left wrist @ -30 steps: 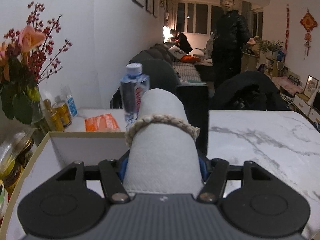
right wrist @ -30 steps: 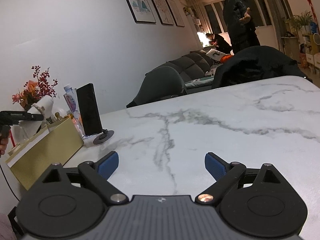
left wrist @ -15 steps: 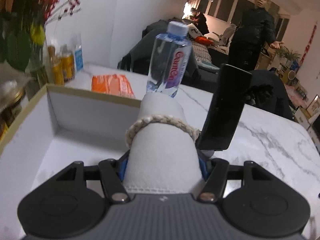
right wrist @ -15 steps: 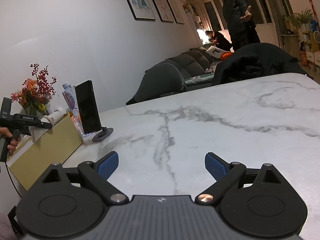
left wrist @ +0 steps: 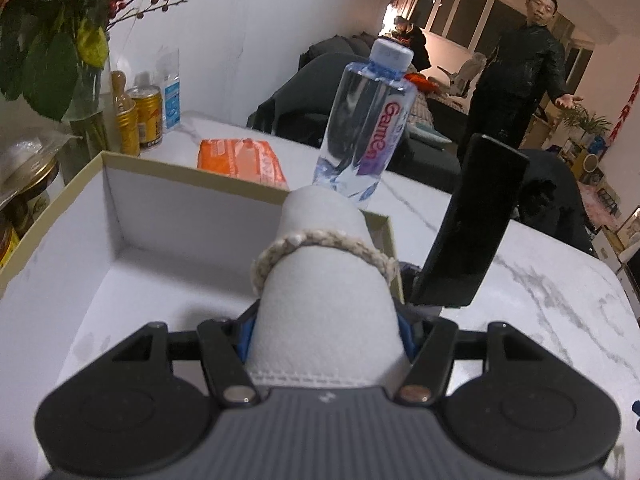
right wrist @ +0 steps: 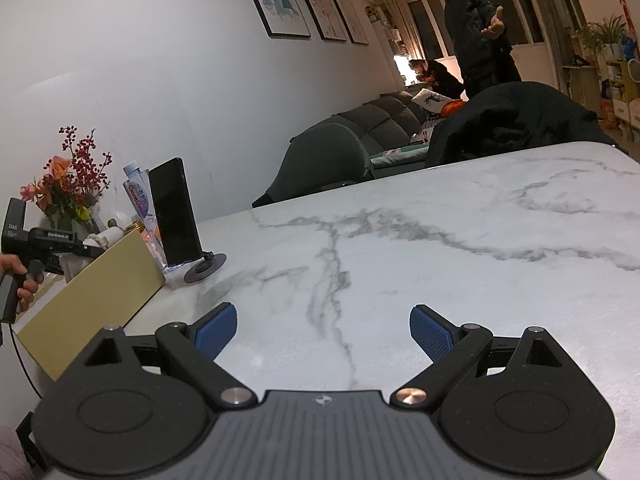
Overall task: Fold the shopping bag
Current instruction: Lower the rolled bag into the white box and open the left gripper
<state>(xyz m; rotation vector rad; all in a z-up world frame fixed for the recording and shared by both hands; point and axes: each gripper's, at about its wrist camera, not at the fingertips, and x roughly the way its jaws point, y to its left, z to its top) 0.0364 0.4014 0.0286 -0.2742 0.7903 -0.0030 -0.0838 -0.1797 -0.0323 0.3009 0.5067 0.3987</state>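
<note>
1. Left wrist view, left edge: flowers and gold cans parked against the wall, clear of the work area.
2. Lower left to centre: open box, white inside, gold rim. Probably the drop-off spot for the finished bag.
3. Centre: left gripper clamped on rolled shopping bag, white fabric cinched by a braided cord. Roll sits above the box's right part, not visibly touching it. Looks already folded and tied; likely being placed.
4. Right of centre: water bottle and dark phone propped on a stand, just beyond the box's far right corner.
5. Right wrist view: right gripper spread wide, nothing held, low over bare marble table. Idle, kept out of the left's way.
6. Upper right: bystander, well back from the table.
</note>
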